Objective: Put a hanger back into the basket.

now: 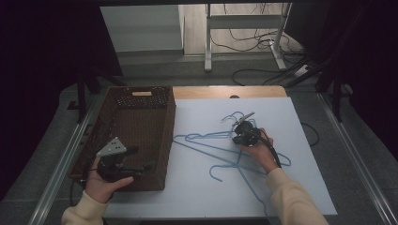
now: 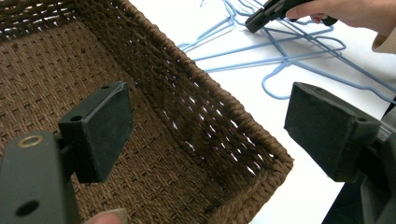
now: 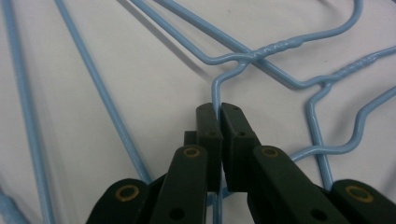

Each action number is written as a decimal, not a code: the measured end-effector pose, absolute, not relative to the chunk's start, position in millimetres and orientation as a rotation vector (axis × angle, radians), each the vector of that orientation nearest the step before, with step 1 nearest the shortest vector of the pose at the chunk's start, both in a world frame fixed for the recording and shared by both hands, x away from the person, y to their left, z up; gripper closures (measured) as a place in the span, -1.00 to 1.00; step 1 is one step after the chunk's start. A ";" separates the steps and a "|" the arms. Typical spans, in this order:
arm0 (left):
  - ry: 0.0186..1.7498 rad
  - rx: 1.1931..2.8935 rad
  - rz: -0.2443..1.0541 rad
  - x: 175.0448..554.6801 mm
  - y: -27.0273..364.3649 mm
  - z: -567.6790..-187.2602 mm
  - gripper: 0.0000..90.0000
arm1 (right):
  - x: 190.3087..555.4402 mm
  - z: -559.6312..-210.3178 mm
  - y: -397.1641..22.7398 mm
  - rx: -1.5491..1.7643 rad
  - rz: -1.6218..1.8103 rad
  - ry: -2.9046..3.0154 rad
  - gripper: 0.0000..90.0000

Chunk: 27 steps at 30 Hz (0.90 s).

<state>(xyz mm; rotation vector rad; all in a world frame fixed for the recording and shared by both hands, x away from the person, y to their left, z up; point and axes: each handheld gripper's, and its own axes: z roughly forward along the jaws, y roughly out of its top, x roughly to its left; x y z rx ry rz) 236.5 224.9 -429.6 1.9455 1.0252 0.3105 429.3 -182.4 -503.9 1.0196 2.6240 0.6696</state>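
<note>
Several light-blue wire hangers (image 1: 206,136) lie tangled on the white table sheet (image 1: 197,192). My right gripper (image 1: 240,125) is down among them. In the right gripper view its jaws (image 3: 219,112) are shut on the thin wire of one hanger (image 3: 215,93), just below the twisted neck. My left gripper (image 1: 142,158) is held over the near right corner of a brown wicker basket (image 1: 167,140). In the left gripper view its pads (image 2: 107,121) stand wide apart with nothing between them, above the basket's wall (image 2: 233,112). That view also has the right gripper (image 2: 254,19) and the hangers (image 2: 280,56) farther off.
The basket fills the table's left side, and what I see of its inside holds nothing. A wooden strip (image 1: 225,92) edges the table's far side. Beyond it are a desk frame (image 1: 209,42) and cables (image 1: 263,44) on the floor.
</note>
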 end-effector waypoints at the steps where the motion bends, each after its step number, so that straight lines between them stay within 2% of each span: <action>1: 1.025 1.945 0.311 236.5 225.1 -429.5 -0.65 | 429.1 -502.2 -184.4 1.024 0.692 2.624 0.93; 16: 1.009 1.941 0.325 234.0 225.1 -425.6 -0.64 | 410.5 -469.2 -198.6 0.945 0.888 2.580 0.94; 27: 0.987 1.948 0.335 235.0 218.0 -422.0 -0.63 | 381.1 -444.8 -229.5 0.905 0.999 2.539 0.94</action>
